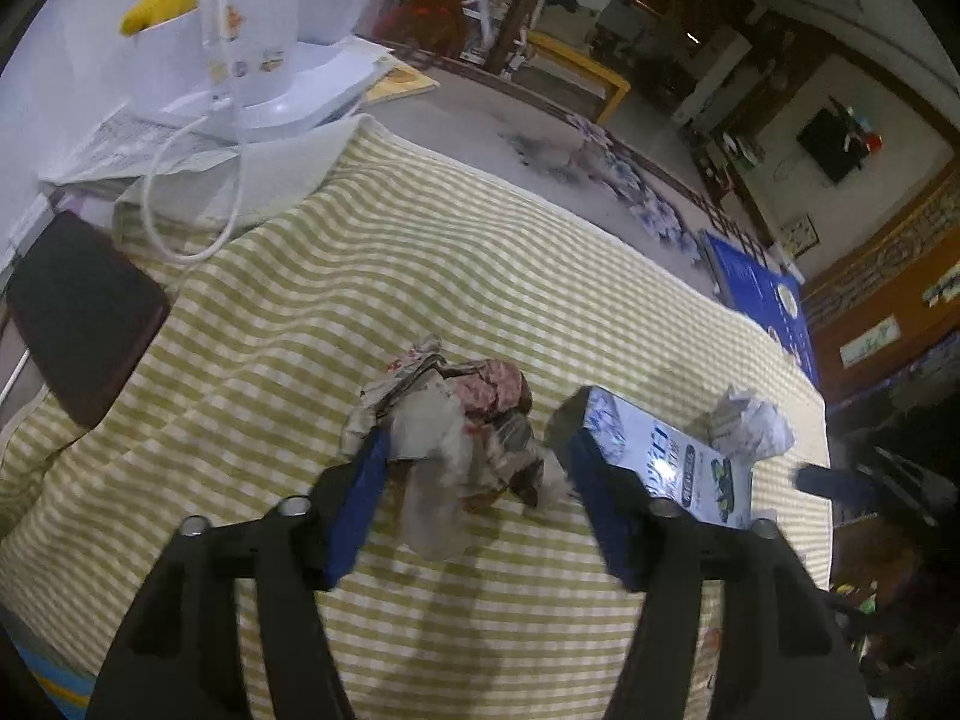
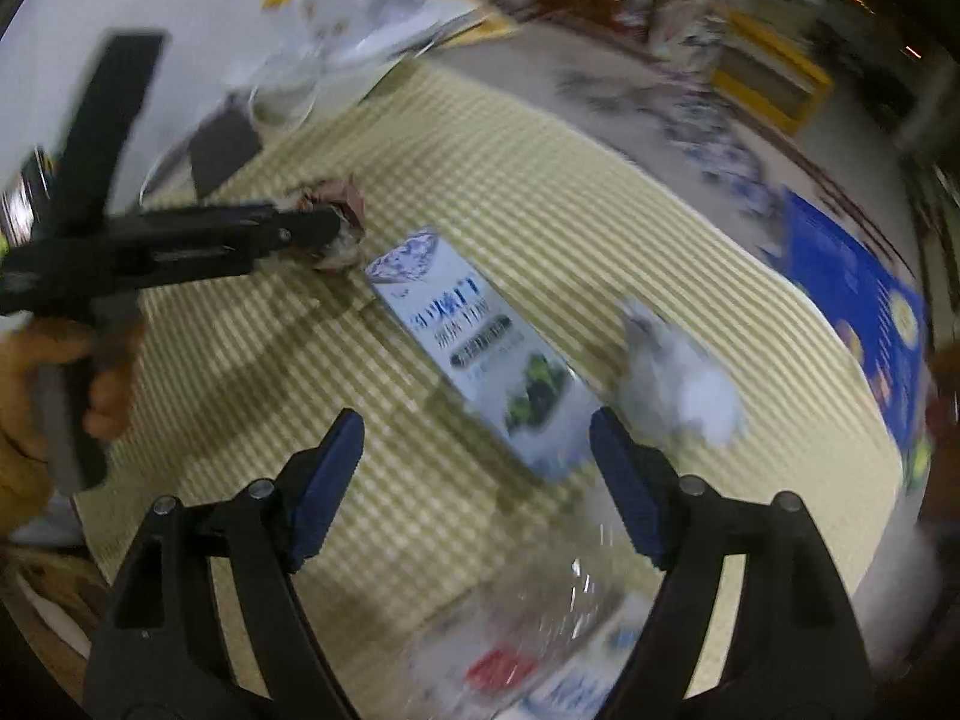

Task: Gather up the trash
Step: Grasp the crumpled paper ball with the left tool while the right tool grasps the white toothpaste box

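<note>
Reached for the crumpled wrapper wad near the middle of the striped cloth, left gripper wide open and straddling it, nothing held yet; closing squarely on the wad judged the next need. Right gripper likewise open and empty, poised over the near end of the milk carton. Lay just right of the wad, that carton, close to crowding the left gripper's right finger. Crumpled white paper further right, toward the cloth's right edge. Possibly a clear plastic bottle at the near edge, too blurred to confirm. White fan and dark case at the far left corner.
</note>
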{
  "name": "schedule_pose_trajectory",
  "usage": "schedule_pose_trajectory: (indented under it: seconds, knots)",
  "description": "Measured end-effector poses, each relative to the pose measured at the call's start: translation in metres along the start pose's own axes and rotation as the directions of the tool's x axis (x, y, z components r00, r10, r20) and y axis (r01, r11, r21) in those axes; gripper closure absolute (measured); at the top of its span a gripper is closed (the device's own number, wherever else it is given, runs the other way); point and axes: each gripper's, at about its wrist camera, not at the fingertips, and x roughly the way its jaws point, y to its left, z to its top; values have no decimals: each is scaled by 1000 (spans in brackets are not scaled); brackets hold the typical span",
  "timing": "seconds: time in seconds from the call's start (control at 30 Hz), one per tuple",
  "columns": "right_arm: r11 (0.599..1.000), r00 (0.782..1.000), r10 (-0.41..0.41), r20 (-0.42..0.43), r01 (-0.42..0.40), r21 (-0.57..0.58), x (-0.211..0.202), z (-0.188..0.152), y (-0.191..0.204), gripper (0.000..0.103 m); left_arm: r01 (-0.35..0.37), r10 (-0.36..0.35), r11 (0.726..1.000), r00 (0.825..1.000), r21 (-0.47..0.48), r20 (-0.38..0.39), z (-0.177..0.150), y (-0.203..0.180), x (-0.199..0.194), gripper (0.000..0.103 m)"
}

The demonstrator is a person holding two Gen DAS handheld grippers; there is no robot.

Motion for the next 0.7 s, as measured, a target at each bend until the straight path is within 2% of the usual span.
schedule_pose_trajectory:
  seconds: [0.1,0.23,0.33,0.4,0.43,0.53,0.7]
  knots:
    - [998,998,18,-59,-22,-59,26,15,-4,25,19,-19,998,1000,-57,-4,2,13,1,39]
    - [994,991,44,-130,-57,-96,53,28,-7,25,27,-29,996,999,-81,-25,1,22,6,39]
    - [990,989,39,-144,-57,-126,59,27,-4,41,38,-41,995,999,-94,-28,1,24,6,39]
    - [991,990,44,-132,-60,-121,57,24,-2,45,48,-50,994,999,-97,-15,1,22,4,38]
    - [992,991,54,-123,-67,-103,55,22,-2,49,48,-49,995,999,-91,-7,1,21,4,37]
    - [992,989,128,-76,-128,0,42,13,-4,50,31,-32,997,999,-73,-4,1,18,6,32]
    - [953,967,255,6,-252,168,18,-14,-1,50,-3,4,998,1000,-67,7,7,17,14,30]
